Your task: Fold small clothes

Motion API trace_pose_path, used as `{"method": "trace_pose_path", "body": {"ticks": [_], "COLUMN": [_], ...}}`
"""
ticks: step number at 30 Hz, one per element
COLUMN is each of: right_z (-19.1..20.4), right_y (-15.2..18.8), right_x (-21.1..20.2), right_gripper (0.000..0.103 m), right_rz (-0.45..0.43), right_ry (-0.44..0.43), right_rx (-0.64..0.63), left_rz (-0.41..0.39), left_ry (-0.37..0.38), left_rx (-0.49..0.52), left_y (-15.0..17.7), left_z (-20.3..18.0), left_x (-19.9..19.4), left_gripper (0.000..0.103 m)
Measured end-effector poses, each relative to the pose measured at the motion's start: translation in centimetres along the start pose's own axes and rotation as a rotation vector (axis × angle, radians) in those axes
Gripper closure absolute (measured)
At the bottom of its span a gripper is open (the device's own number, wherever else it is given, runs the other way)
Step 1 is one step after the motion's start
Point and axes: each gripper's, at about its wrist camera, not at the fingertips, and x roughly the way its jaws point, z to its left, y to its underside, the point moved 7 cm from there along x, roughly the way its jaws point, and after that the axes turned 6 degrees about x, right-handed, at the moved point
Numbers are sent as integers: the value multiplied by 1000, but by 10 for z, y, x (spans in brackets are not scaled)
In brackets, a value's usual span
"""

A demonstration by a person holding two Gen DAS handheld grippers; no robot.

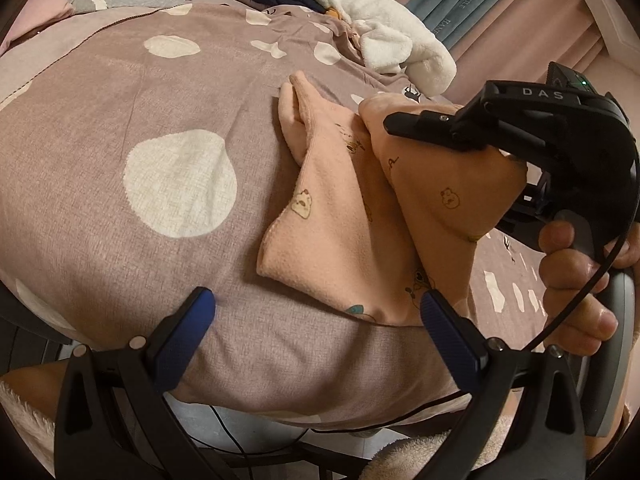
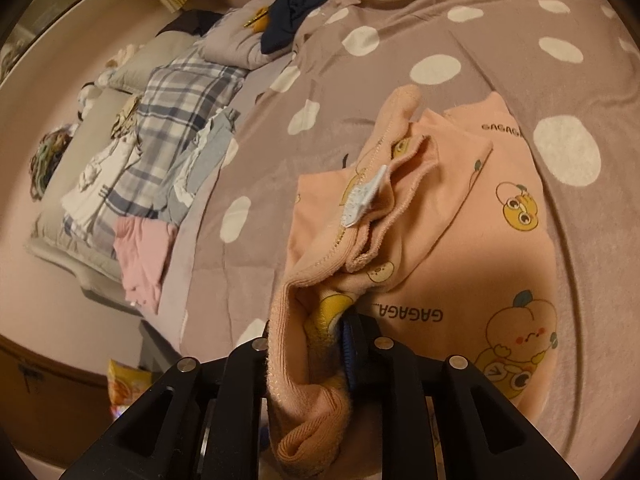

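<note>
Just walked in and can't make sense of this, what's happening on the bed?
A person is folding a small peach garment on the polka-dot bedspread. The right gripper has a bunched edge of it between its fingers, part lifted over the rest. The left gripper hovers open at the near edge, holding nothing. More clothes lie farther back.

both wrist views down onto bed

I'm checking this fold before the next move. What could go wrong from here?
1. The right claw pinches only a bunched edge of the peach garment; if it slips, the lifted flap may drop unevenly.
2. The left claw stands open and touches nothing, so the layer lying on the bedspread could drag along.
3. The waistband is crumpled at the pads, so creases may get folded in.
</note>
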Motion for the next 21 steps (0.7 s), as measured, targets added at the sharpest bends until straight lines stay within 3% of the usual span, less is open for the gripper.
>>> {"method": "trace_pose_path", "body": {"ticks": [3, 6, 10, 15, 21], "right_z": [5, 10, 27, 49, 57], "right_y": [2, 4, 12, 19, 19], "right_x": [-1, -2, 0, -8, -19], "right_gripper": [78, 64, 60, 59, 47], "right_rz": [11, 28, 129, 108, 117], "right_ry": [6, -51, -237, -176, -218], "right_rx": [-32, -17, -6, -152, -158], "left_rz": [-1, 1, 6, 5, 6], "left_ry": [1, -6, -13, -8, -2], "left_rx": [0, 7, 23, 14, 15], "left_y": [0, -1, -1, -2, -2], "left_z": [0, -1, -2, -1, 0], "left_x": [-1, 0, 2, 2, 0], "left_gripper": [1, 1, 1, 1, 1]}}
